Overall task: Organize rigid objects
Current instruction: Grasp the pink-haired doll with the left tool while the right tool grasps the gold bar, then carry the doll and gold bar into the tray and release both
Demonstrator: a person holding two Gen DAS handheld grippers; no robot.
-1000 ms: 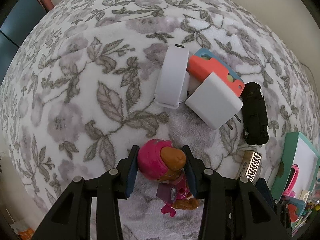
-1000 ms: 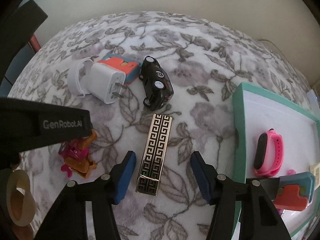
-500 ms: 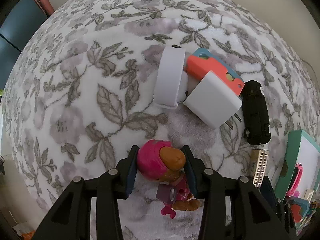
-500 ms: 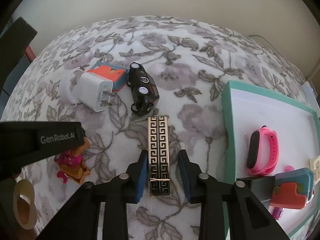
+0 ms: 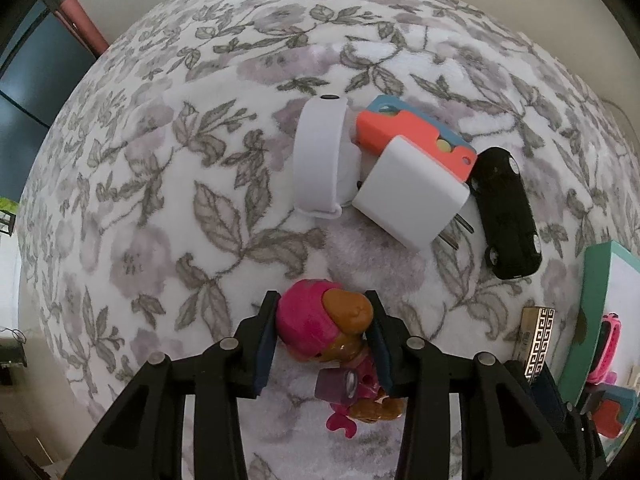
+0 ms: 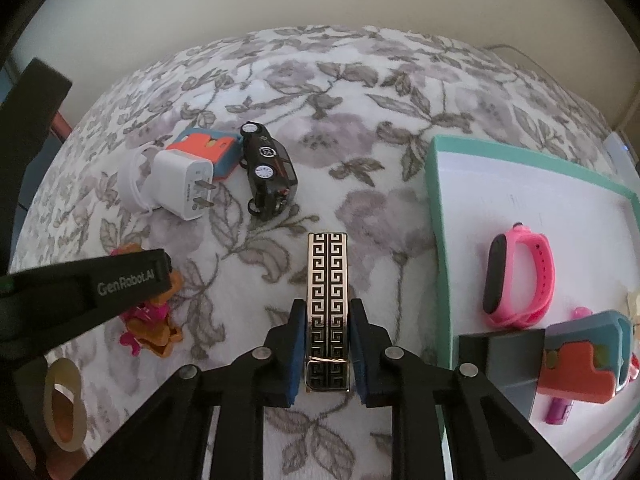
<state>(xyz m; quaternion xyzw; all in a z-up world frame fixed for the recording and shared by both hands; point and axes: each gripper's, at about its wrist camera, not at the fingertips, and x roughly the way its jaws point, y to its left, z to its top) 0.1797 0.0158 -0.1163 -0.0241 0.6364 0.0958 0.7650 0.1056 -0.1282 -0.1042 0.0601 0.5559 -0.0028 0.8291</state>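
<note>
My left gripper (image 5: 322, 316) is shut on the head of a pink and brown toy figure (image 5: 324, 326), held over the floral blanket (image 5: 160, 200). My right gripper (image 6: 327, 316) is shut on a gold and black patterned lighter (image 6: 327, 280), lifted a little above the blanket. The lighter also shows at the right of the left wrist view (image 5: 538, 340). The toy figure (image 6: 154, 324) shows partly behind the left gripper's arm in the right wrist view. A teal-rimmed white tray (image 6: 436, 208) lies to the right.
On the blanket lie a white charger plug (image 5: 408, 196), a white band (image 5: 318, 158), an orange and blue block (image 5: 416, 132) and a black toy car (image 5: 506, 212). The tray holds a pink watch (image 6: 520, 276), another orange and blue block (image 6: 580, 356) and a purple item (image 6: 560, 410).
My right gripper closed on the lighter and raised it. My left gripper kept its hold on the toy figure and rose slightly.
</note>
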